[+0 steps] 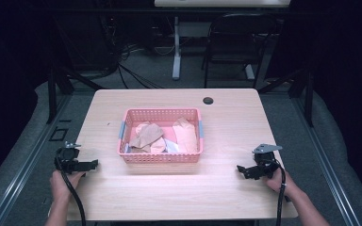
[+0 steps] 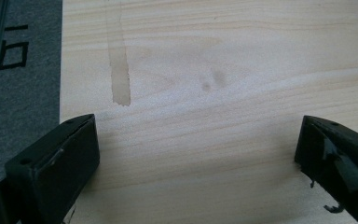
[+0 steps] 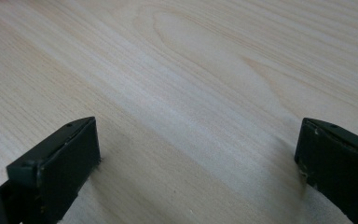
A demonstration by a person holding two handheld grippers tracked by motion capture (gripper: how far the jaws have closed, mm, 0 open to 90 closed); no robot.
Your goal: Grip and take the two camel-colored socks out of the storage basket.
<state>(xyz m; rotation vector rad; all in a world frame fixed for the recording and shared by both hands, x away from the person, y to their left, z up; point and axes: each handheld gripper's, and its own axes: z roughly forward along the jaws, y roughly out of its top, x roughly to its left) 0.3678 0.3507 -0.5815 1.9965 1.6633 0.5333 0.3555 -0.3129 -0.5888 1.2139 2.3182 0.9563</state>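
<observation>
On the table [image 1: 226,188] in the high view, 1 pink basket [image 1: 160,157] w/ crumpled cloths [image 1: 162,136] sits mid-table, between and a bit beyond the left gripper [image 1: 92,164] and right gripper [image 1: 240,168], well apart from both. Left gripper view: jaws spread wide, nothing held, bare wood w/ a stain [image 2: 119,70]. Right gripper view: same, wide open, empty.

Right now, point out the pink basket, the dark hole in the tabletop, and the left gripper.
pink basket [image 1: 160,158], high view, on its front wall.
dark hole [image 1: 208,100], high view, on the hole's middle, behind the basket.
left gripper [image 1: 92,164], high view, between the tips of its open jaws.
</observation>
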